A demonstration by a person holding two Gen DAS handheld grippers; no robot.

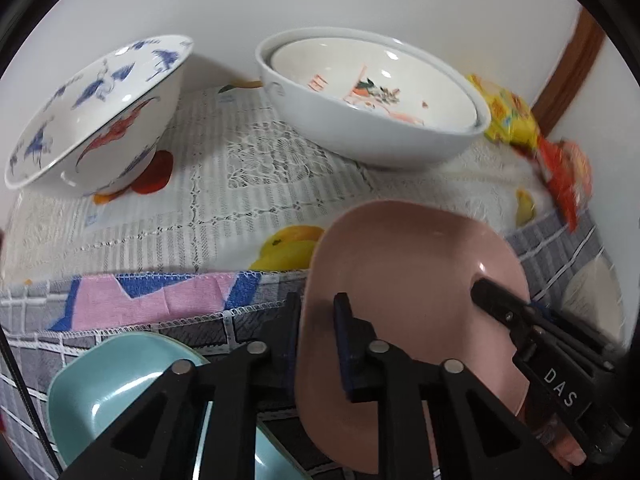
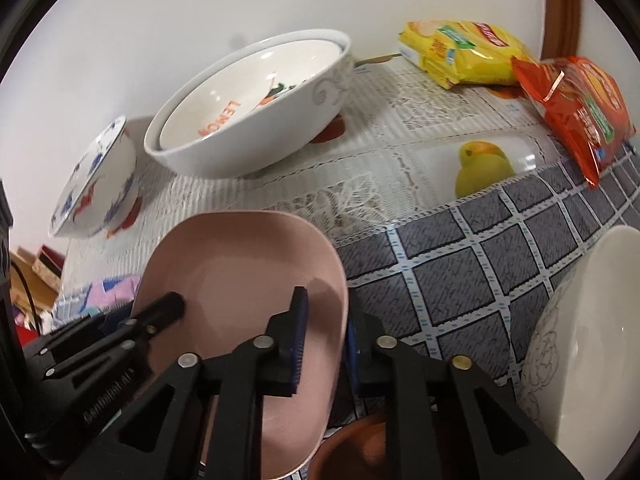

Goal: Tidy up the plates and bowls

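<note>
With both grippers on it, I'm holding the pink plate (image 1: 404,280) up off the table: my left gripper (image 1: 316,332) is clamped across its left rim, my right gripper (image 2: 324,328) is pinched on the opposite rim, probably so it stays level. Below left sits the teal plate (image 1: 100,392), likely its stacking mate. Ahead, the nested white bowls (image 2: 248,120) and the blue-patterned bowl (image 1: 96,112) crowd the wall; the lace cloth (image 1: 240,184) between stays free for a set-down.

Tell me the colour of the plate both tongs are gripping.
Pink plate, clearest in the right wrist view.
</note>
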